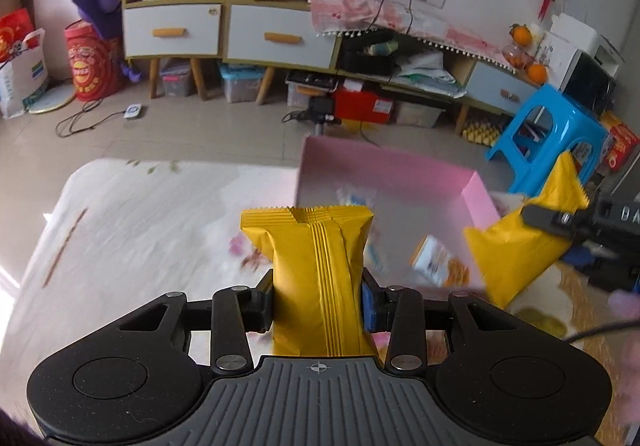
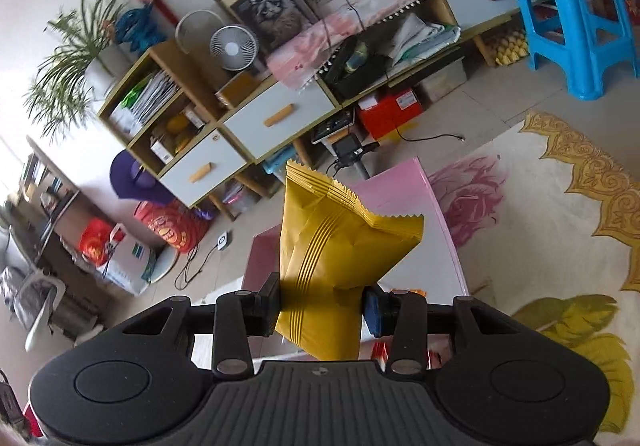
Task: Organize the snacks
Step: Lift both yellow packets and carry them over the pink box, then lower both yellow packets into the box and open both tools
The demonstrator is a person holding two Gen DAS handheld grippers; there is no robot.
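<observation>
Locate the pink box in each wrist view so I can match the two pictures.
Left wrist: the pink box sits right of centre, open, beyond the yellow snack packet that the left gripper holds.
Right wrist: the pink box is at centre, mostly hidden behind the right gripper's yellow packet.
Shared landmark: the blue plastic stool.

In the left wrist view, the small packets lying inside the open pink cardboard box [image 1: 384, 174] are smeared by motion blur, so their print cannot be read, and the pale cloth-covered tabletop [image 1: 132, 214] around it is streaked the same way. The lower end of the yellow foil snack packet [image 1: 320, 278] there is hidden behind the gripper's body. In the right wrist view, another yellow foil snack packet [image 2: 340, 254] covers most of the pink box [image 2: 404, 190], hiding its contents.
</observation>
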